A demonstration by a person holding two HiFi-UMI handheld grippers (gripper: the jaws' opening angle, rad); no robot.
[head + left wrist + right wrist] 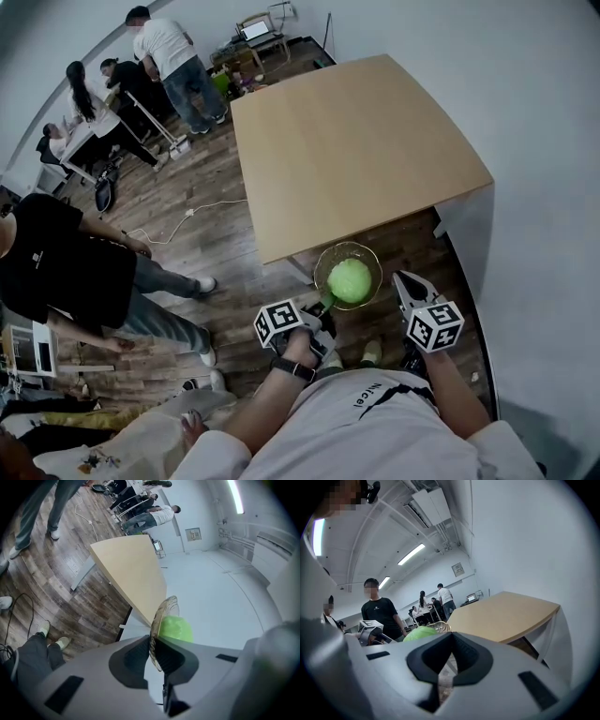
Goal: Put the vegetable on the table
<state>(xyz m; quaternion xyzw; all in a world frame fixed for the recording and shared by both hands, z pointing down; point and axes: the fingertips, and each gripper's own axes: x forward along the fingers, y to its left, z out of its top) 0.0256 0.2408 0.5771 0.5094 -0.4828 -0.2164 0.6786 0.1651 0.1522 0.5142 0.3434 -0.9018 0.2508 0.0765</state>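
- Just off the near edge of the light wooden table [356,150], we see a clear glass bowl with a ribbed rim [348,272] held up in the air over the floor, not resting on the tabletop.
- Inside that bowl lies the round, pale green leafy vegetable [350,280]. It fills most of the bowl, so it is beside the table and not on it.
- On the side of the bowl away from the table, the left gripper [326,305] grips the bowl. In the left gripper view, its fingers [131,660] are clamped on the thin glass rim, one inside the bowl and one outside.
- The right gripper [410,286] hovers near the same table edge, to the right of the bowl and apart from it. In its own view, its fingers [429,656] meet at the tips with nothing between them.
- Each gripper's cube with square markers sits further from the table than its fingers do.
- The tabletop carries nothing.
- To the left of the table, on the dark plank floor [216,234], a white cable [187,217] trails.
- A person in a black T-shirt [56,262] is nearby on that same side.
- Beyond the table's far left corner, several people [141,66] gather round a small white desk.
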